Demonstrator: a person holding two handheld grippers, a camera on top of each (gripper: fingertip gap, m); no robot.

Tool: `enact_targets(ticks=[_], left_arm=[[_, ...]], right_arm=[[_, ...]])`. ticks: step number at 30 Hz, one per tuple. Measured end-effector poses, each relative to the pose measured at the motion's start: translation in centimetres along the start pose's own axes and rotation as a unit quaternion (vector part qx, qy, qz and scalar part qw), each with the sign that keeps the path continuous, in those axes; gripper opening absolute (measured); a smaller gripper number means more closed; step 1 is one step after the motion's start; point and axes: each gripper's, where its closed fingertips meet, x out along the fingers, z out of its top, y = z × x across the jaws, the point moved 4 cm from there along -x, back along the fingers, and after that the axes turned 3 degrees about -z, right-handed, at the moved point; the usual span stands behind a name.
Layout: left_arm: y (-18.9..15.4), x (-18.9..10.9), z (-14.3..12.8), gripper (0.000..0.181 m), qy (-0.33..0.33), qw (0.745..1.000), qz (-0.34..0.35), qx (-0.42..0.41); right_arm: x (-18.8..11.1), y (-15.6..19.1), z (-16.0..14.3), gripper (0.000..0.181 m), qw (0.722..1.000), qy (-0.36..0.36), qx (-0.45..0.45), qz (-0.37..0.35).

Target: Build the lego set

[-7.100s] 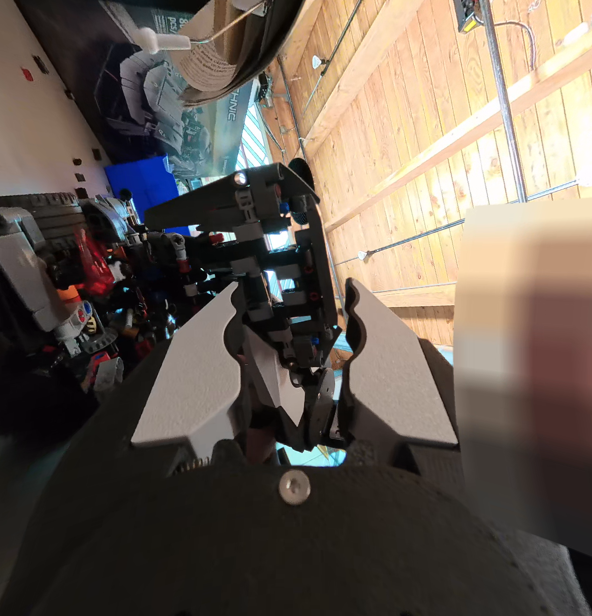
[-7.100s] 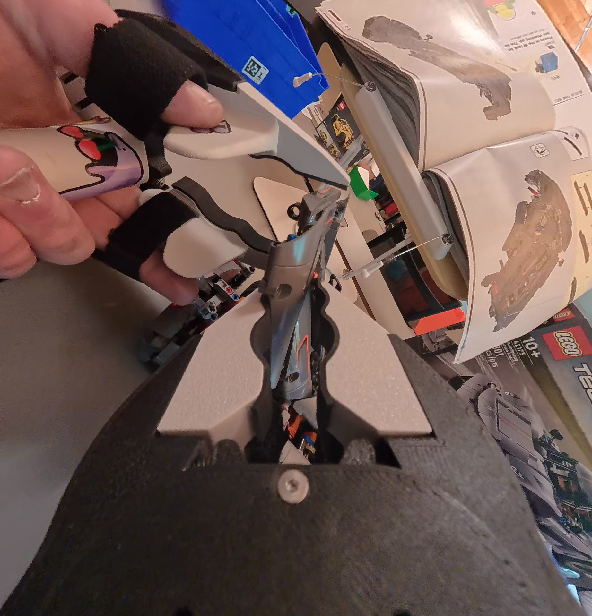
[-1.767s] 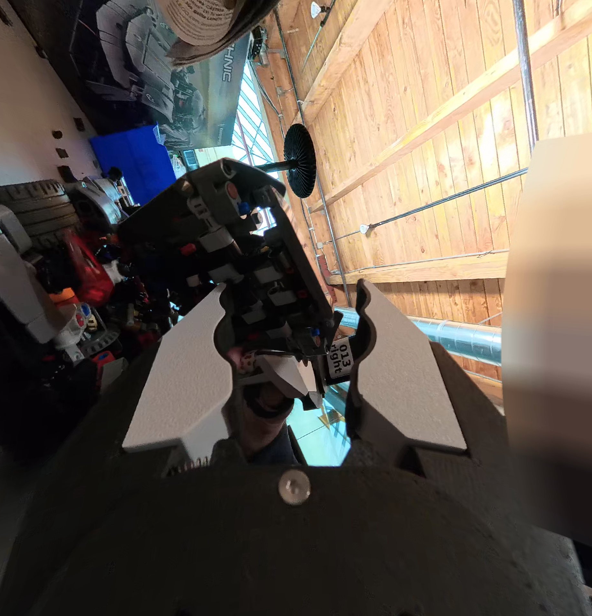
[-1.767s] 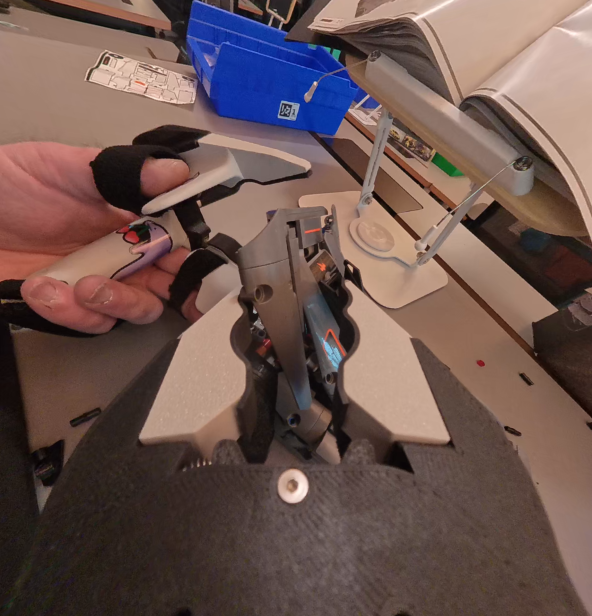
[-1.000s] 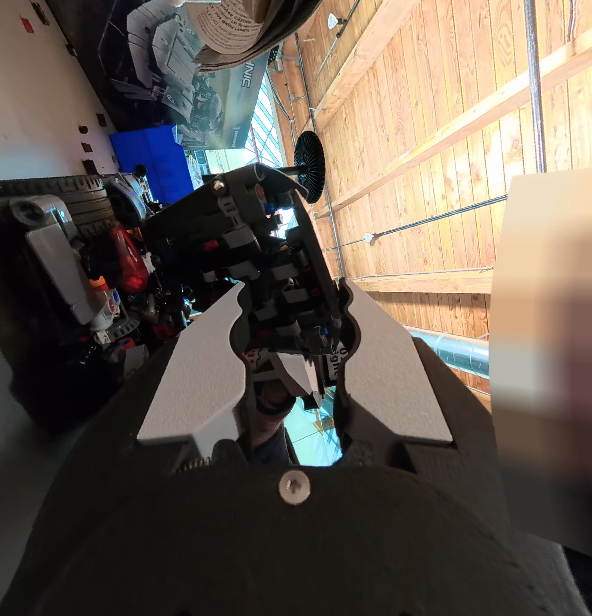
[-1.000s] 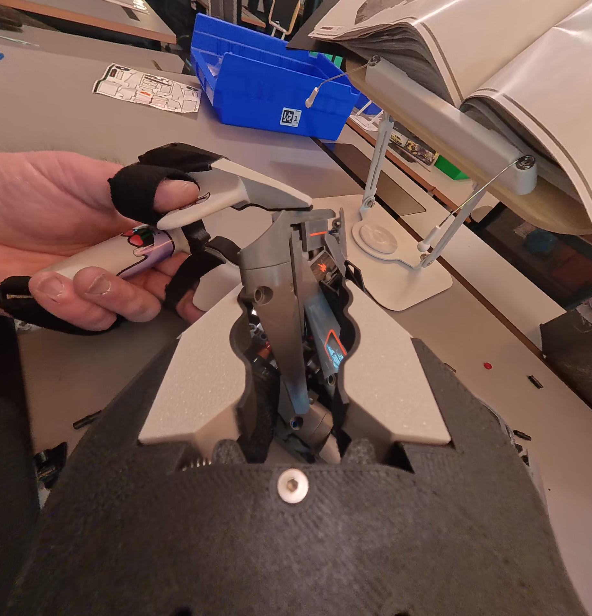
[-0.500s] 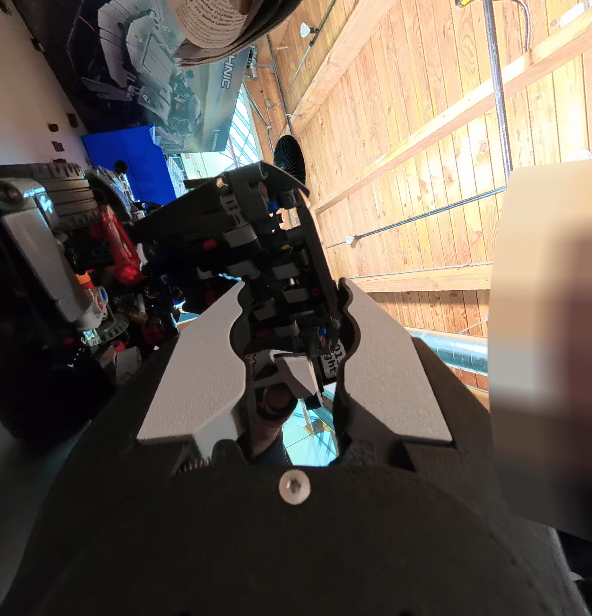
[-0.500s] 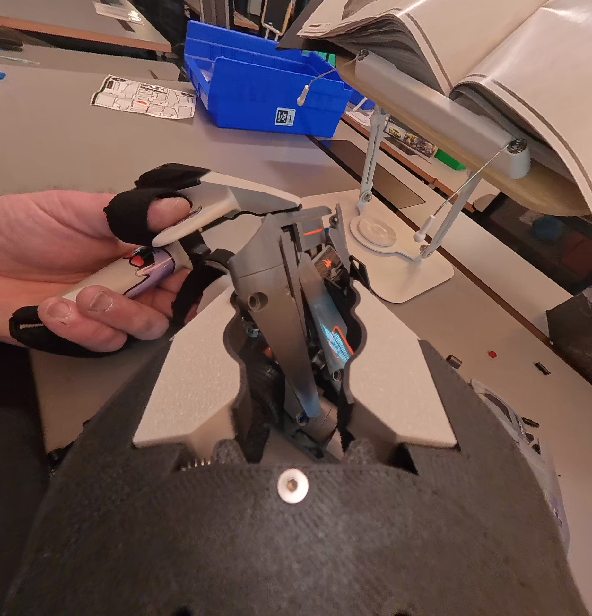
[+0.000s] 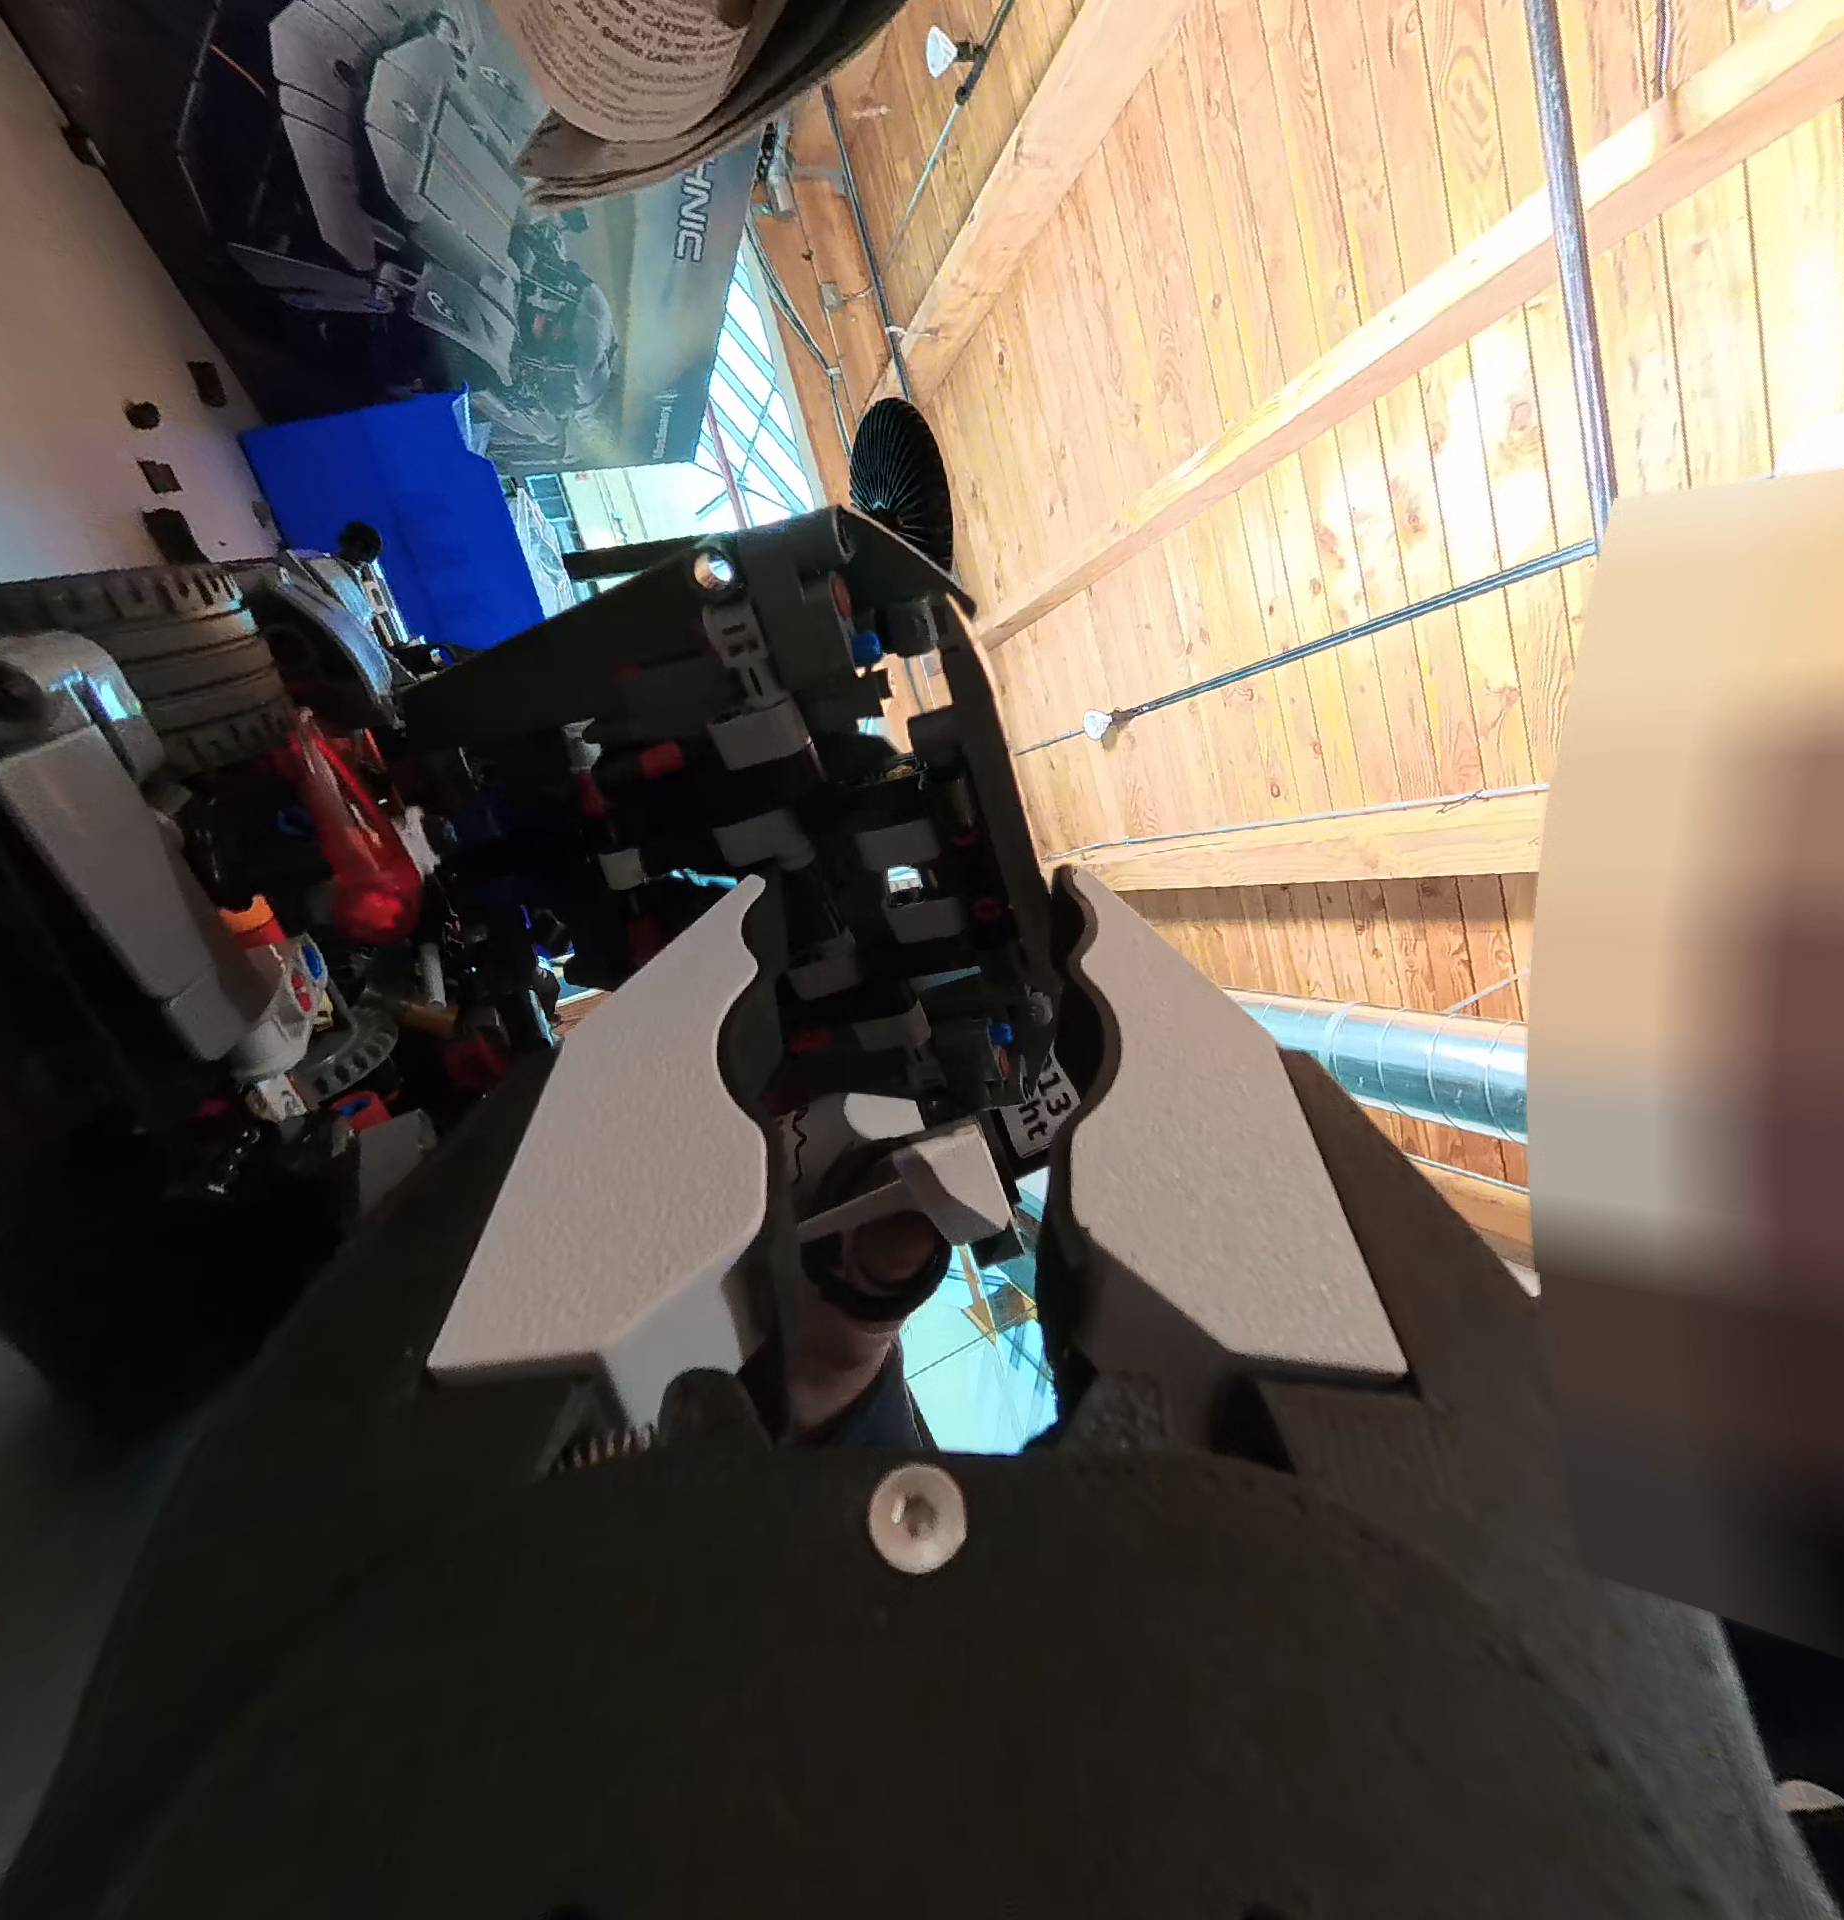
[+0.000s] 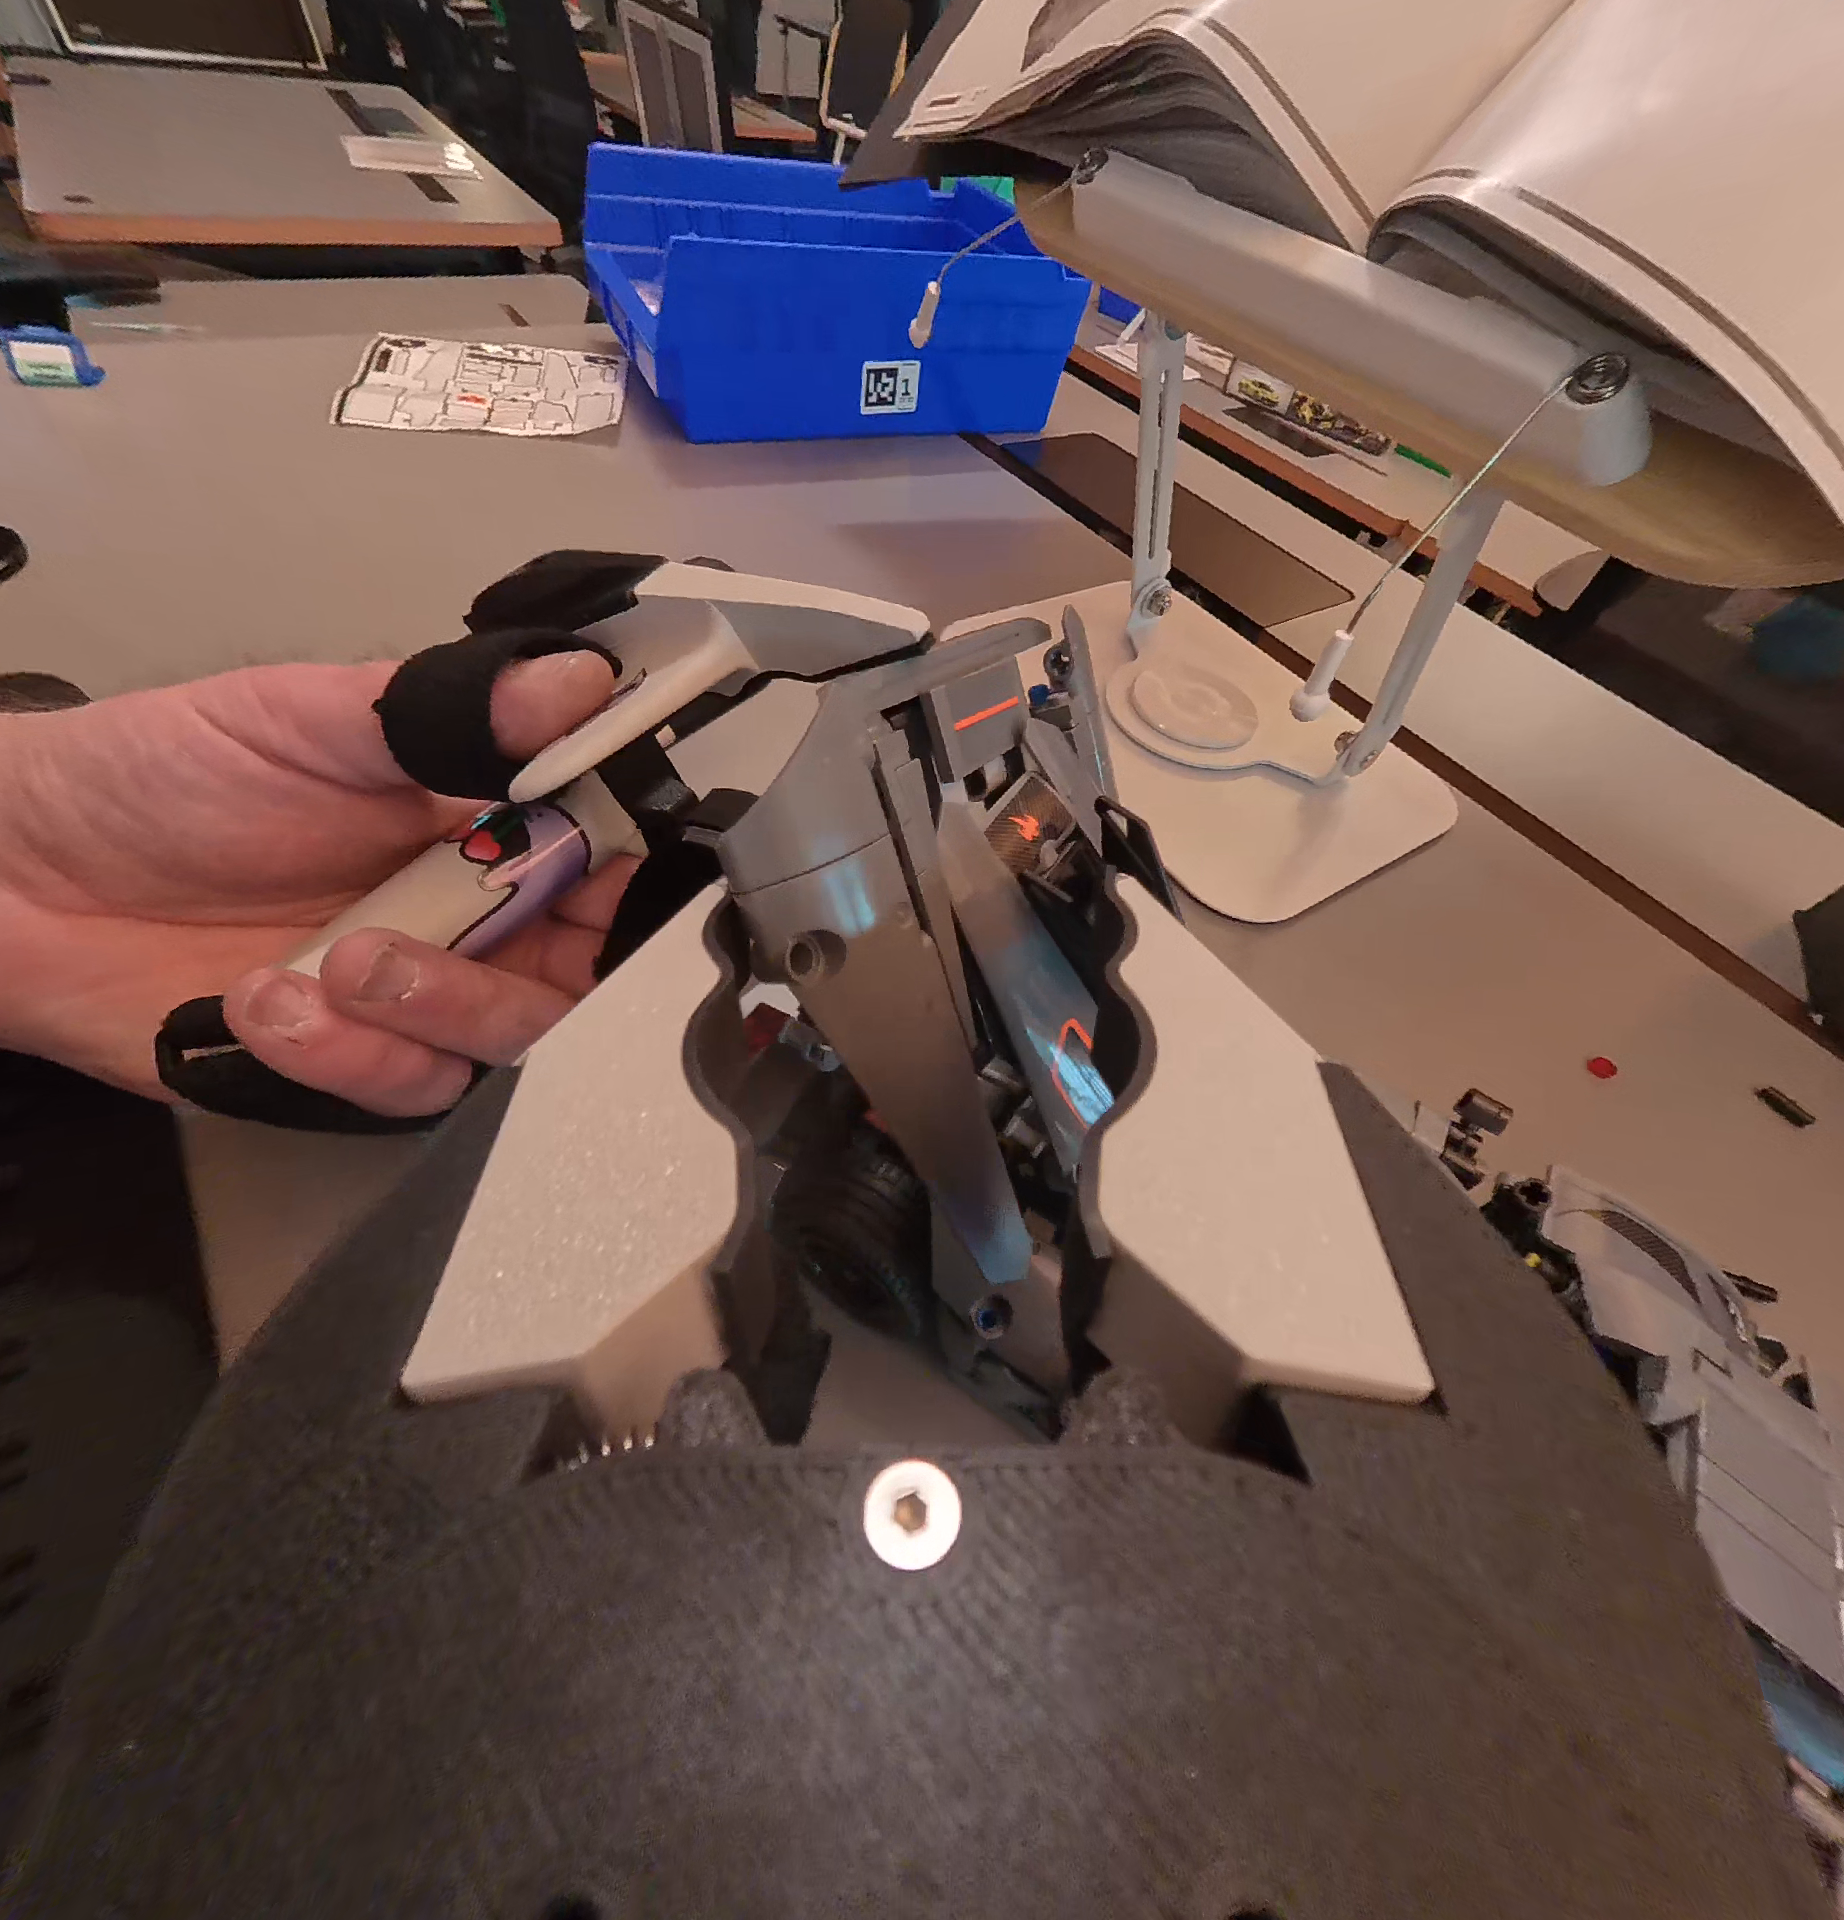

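Both tongs — left (image 9: 907, 935) and right (image 10: 913, 935) — clamp the lego assembly (image 10: 939, 935), held above the desk (image 10: 222, 520). Risk: opposing squeeze or twist pops panels loose.

A coded tag marks the blue bin (image 10: 835, 312); printed boxes (image 9: 461, 249) (wording left unquoted) lean behind.
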Motion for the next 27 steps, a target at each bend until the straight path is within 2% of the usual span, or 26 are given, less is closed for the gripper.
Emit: enact_targets(ticks=[6,9,13,17,22,27], left_arm=[[0.1,0.2,-0.1,0.048,0.004,1.0,-0.004,-0.001],[0.2,0.3,-0.1,0.048,0.01,1.0,-0.006,-0.004],[0.3,0.3,-0.2,0.049,0.009,1.0,-0.008,-0.007],[0.3,0.3,-0.1,0.048,0.008,1.0,-0.01,-0.009],[0.4,0.4,0.0,0.048,0.007,1.0,-0.011,-0.011],[0.4,0.5,-0.1,0.049,0.01,1.0,-0.007,-0.003]], right_arm=[[0.1,0.0,-0.5,0.066,0.997,0.034,-0.064,-0.041],[0.0,-0.4,-0.7,0.053,0.988,0.053,-0.119,-0.083],[0.3,-0.7,-0.9,0.047,0.973,0.072,-0.177,-0.13],[0.3,-1.0,-0.8,0.034,0.963,0.07,-0.2,-0.168],[0.5,-1.1,-0.7,0.035,0.954,0.071,-0.208,-0.202],[0.5,-1.1,-0.7,0.032,0.954,0.073,-0.205,-0.206]])
